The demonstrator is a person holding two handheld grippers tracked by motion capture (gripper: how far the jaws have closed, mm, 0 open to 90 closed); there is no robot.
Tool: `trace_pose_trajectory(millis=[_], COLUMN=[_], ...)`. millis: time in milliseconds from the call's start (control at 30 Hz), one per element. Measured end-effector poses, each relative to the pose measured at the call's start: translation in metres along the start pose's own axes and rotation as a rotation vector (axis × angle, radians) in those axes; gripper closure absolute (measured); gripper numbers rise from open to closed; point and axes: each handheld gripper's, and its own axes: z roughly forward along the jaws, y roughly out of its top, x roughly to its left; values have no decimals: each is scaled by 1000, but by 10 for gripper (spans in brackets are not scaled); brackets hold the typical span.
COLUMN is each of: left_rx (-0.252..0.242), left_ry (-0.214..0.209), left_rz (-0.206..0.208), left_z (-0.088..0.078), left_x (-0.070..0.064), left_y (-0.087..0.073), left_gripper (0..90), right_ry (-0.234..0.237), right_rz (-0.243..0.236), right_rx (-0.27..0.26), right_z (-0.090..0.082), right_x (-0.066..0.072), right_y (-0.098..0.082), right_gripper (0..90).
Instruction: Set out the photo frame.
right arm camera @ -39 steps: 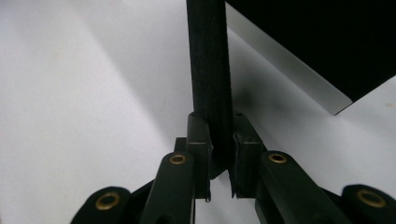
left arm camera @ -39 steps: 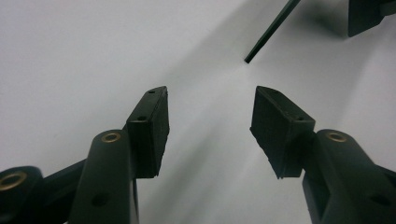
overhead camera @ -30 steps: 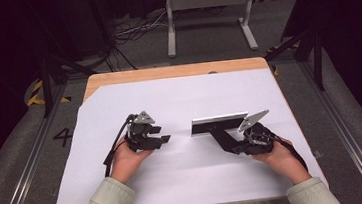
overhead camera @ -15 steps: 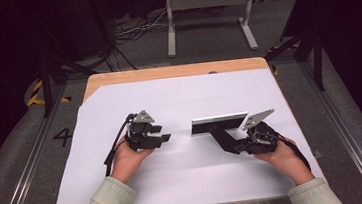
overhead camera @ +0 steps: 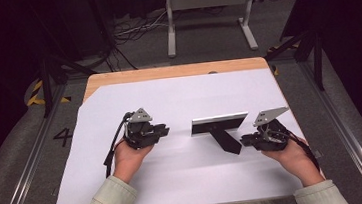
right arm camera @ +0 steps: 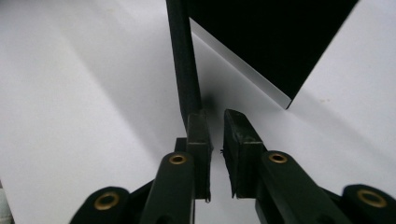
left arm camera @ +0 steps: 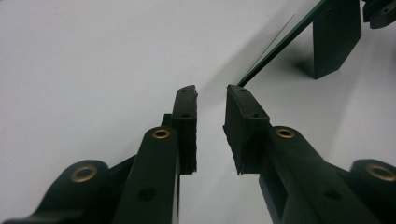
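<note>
A small picture frame (overhead camera: 219, 124) stands on the white sheet (overhead camera: 186, 182), its black back toward me and its black prop leg (overhead camera: 227, 141) reaching forward. My left gripper (overhead camera: 165, 130) rests left of it; its jaws have just been closing and keep a narrow gap with nothing between them (left arm camera: 211, 95), the frame's thin edge (left arm camera: 275, 51) just ahead. My right gripper (overhead camera: 244, 139) sits at the leg's tip. Its jaws have just been closing too and stand narrowly apart (right arm camera: 215, 119), with the leg (right arm camera: 183, 56) beyond the left pad and no thing between them.
The white sheet covers most of a wooden table (overhead camera: 166, 72). A grey metal stand (overhead camera: 208, 14) and cables lie on the floor behind it. Dark rails run along both sides of the table.
The right gripper has drawn slightly right and away from the prop leg, which now shows in full. The left hand has stayed where it was.
</note>
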Motion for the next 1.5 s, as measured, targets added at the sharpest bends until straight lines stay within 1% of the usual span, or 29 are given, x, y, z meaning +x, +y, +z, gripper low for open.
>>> trace_pose_trajectory(millis=[33, 100, 167, 233, 267, 333, 433, 500, 600, 633, 667, 700, 733, 767, 800, 867, 900, 933, 967, 1067, 1200, 1300, 1400, 1433, 1467, 1500], left_rx=[-7, -19, -26, -30, -36, -47, -61, -72, -81, -81, -83, -77, -82, -84, -84, -78, -73, -60, -48, -26, 0, 22, 35, 47, 47, 70], left_ry=[-8, -3, 10, 11, 7, 15, 24, 31, 38, 46, 52, 57, 65, 63, 53, 49, 45, 40, 42, 41, 20, 7, -16, -25, -25, -31], left_rz=[-9, -10, 1, -1, -11, -6, -7, -23, -36, -34, -46, -43, -54, -57, -69, -77, -72, -76, -68, -67, -96, -99, -128, -137, -137, -147], left_z=[0, -1, -2, -2, -2, -2, 0, 2, 7, 8, 11, 14, 18, 21, 24, 31, 34, 37, 41, 52, 65, 74, 82, 84, 84, 91], left_x=[-1, -2, -2, -2, -3, -4, -5, -6, -6, -5, -6, -6, -7, -6, -5, -5, -5, -6, -6, -6, -3, -3, -3, -3, -3, -3], left_y=[0, 0, 1, 1, 0, 1, 2, 2, 4, 5, 5, 6, 6, 7, 8, 11, 12, 13, 14, 15, 12, 11, 9, 8, 8, 6], left_gripper=[757, 768, 786, 812, 812, 842, 871, 891, 897, 897, 898, 898, 898, 899, 899, 900, 900, 900, 900, 900, 900, 900, 899, 900, 899, 899], right_ry=[-4, -8, -18, -22, -25, -31, -38, -52, -70, -77, -84, -90, -96, -105, -107, -118, -121, -125, -129, -138, -144, -148, -147, -147, -147, -148], right_rz=[0, -2, -6, -5, -6, -3, 5, 17, 38, 42, 51, 52, 57, 61, 62, 71, 75, 82, 83, 96, 108, 112, 112, 113, 118, 118], right_rx=[-7, -16, -21, -21, -21, -25, -41, -59, -83, -92, -98, -107, -114, -123, -131, -143, -145, -150, -153, -163, -174, -175, -176, -176, -172, -172], right_z=[-1, -4, -6, -7, -8, -10, -15, -22, -28, -31, -33, -36, -38, -41, -43, -46, -48, -49, -50, -54, -58, -57, -57, -57, -57, -57], right_x=[-1, -2, -2, -3, -3, -4, -6, -10, -14, -16, -17, -18, -19, -21, -22, -24, -25, -26, -27, -30, -33, -34, -34, -34, -33, -33], right_y=[0, 0, -1, -1, -1, -2, -2, -3, -5, -5, -5, -6, -6, -7, -7, -7, -8, -9, -9, -12, -13, -14, -14, -14, -15, -16], right_gripper=[827, 850, 889, 893, 895, 895, 895, 896, 896, 896, 896, 896, 896, 895, 896, 896, 896, 896, 896, 896, 896, 896, 896, 896, 896, 896])
